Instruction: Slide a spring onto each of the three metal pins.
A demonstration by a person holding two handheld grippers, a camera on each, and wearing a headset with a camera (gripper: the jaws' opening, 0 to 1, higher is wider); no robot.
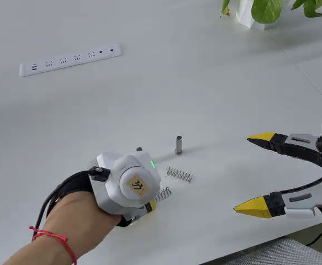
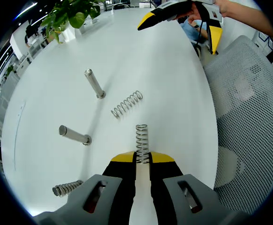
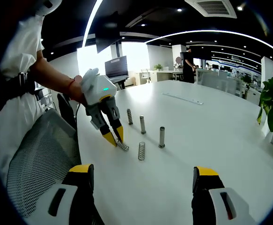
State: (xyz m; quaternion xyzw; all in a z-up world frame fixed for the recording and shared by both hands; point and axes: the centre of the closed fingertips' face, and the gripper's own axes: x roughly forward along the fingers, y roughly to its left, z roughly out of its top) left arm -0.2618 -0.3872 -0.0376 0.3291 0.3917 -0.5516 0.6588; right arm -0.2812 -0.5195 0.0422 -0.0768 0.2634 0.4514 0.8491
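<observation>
Left gripper view: my left gripper (image 2: 142, 158) pressed together, pinching one end of spring (image 2: 141, 137), low at table (image 1: 205, 83). At 11 o'clock of it, loose spring (image 2: 127, 104). Bare, upright: far pin (image 2: 94, 83) at 10, near pin (image 2: 74, 135) at 9. Third pin (image 2: 67, 188), at 8, seems already sleeved. Head view: my right gripper (image 1: 254, 172) spread wide, holding nothing, at 3 o'clock. Risk, my judgement: end-only pinch lets spring bend or flick free; off-axis push topples pin.
</observation>
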